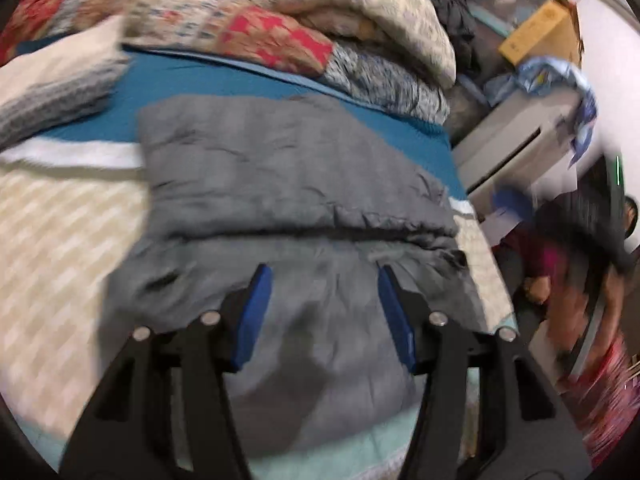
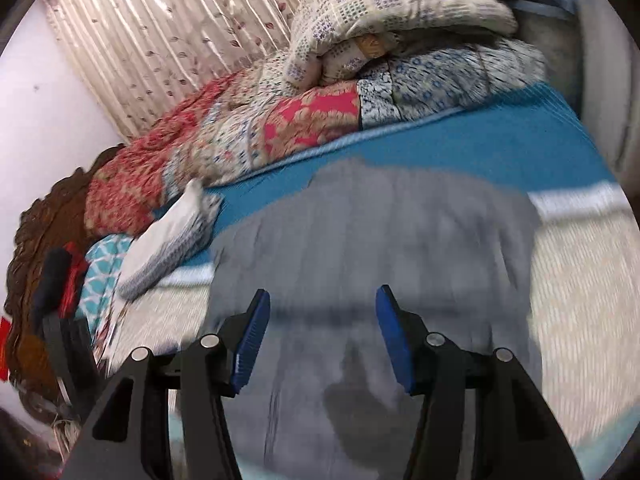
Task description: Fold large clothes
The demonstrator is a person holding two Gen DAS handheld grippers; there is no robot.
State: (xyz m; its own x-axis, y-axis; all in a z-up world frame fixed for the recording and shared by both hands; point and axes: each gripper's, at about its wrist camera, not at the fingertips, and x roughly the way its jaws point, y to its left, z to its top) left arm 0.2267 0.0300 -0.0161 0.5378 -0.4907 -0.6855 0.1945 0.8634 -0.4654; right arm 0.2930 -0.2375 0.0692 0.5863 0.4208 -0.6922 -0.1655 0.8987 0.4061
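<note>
Bed, contents listed left to right.

1. Carved dark headboard (image 2: pixel 48 232), at the far left end of the bed; seen only from the right wrist view.
2. Small stack of folded items, one with a teal-and-white pattern (image 2: pixel 102 268), against the headboard.
3. White and grey knit pillow (image 1: pixel 52 92), at the left side of the bed on the teal sheet (image 1: pixel 224 80), just beside the left edge of the grey garment.
4. Cream checked bedspread (image 1: pixel 60 232), covering the near part of the bed; a white band marks its border with the teal sheet.
5. Grey garment (image 1: pixel 288 184), the large piece being folded. Lies flat in the middle of the bed across the border between bedspread and teal sheet, near part doubled over with a gathered seam running across it. Its right side reaches the right edge of the bed.
6. Pile of quilts (image 1: pixel 312 36), red-floral, cream and blue-printed, along the far edge of the bed behind the garment.
7. Left gripper (image 1: pixel 324 276): blue pads spread apart over the near part of the garment, nothing between them.
8. Right gripper (image 2: pixel 322 300): blue pads likewise spread, above the garment, empty; view blurred.
9. Cardboard box (image 1: pixel 540 32) and white furniture past the right edge of the bed.
</note>
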